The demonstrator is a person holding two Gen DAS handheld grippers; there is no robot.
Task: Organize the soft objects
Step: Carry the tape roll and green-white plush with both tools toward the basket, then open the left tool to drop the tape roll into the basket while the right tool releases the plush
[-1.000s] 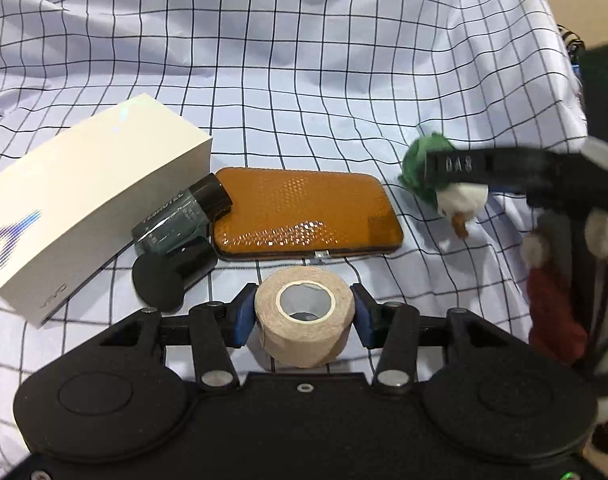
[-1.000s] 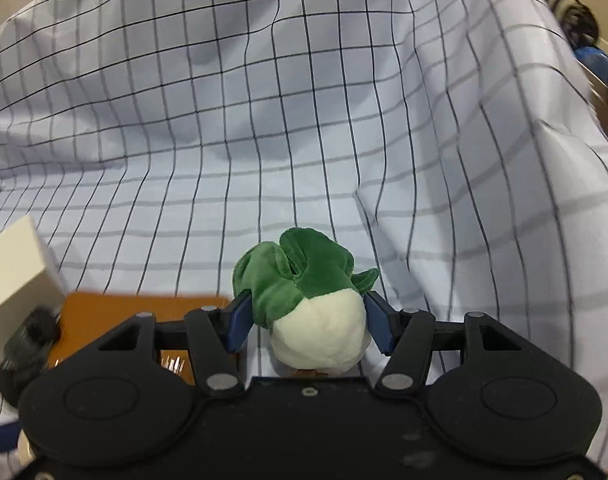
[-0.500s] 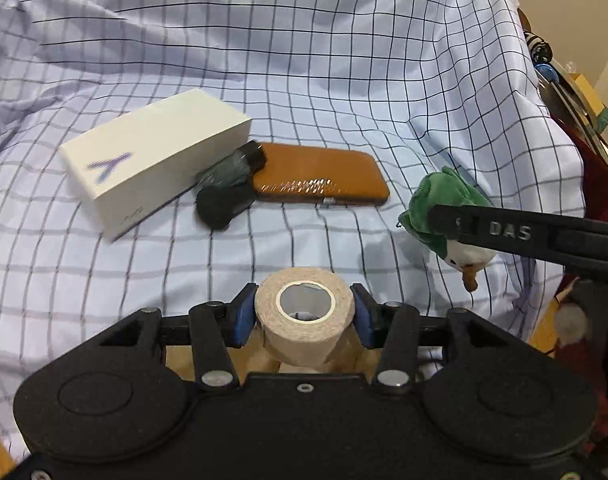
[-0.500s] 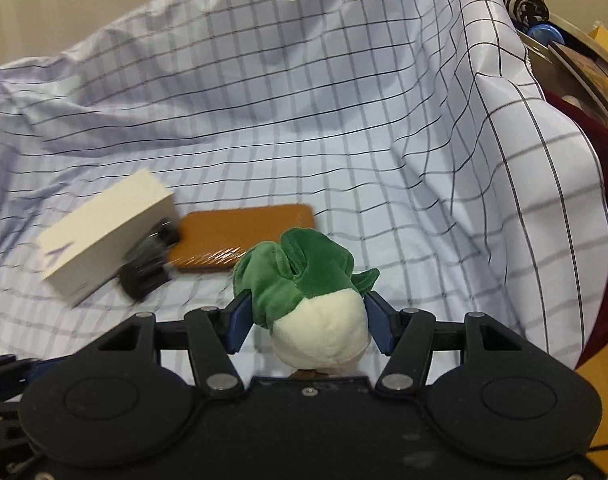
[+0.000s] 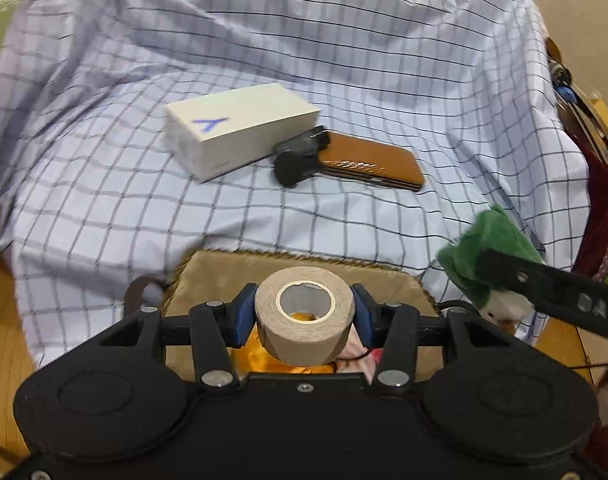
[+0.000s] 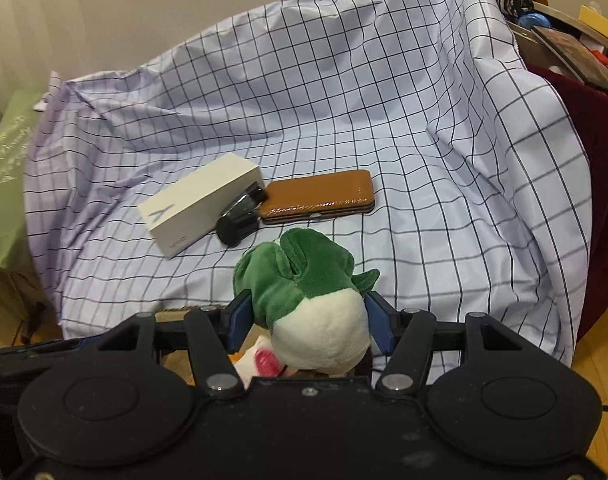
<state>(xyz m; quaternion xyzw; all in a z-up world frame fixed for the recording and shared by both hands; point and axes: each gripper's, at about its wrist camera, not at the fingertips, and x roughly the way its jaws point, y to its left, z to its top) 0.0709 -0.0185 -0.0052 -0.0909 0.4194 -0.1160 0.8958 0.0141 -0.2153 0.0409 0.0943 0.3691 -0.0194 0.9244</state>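
Over the blue checked cloth's near edge, above a tan fringed basket (image 5: 304,268), the left claw (image 5: 302,316) grips a beige tape roll (image 5: 304,316) and the right claw (image 6: 308,316) a green-and-cream plush toy (image 6: 308,300); release both low, centred inside.

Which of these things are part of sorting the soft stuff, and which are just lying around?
Part of the job:
- tape roll, in the left gripper
- plush toy, in the right gripper
- tan basket below

Lying about on the checked cloth:
- white box
- brown case
- dark bottle
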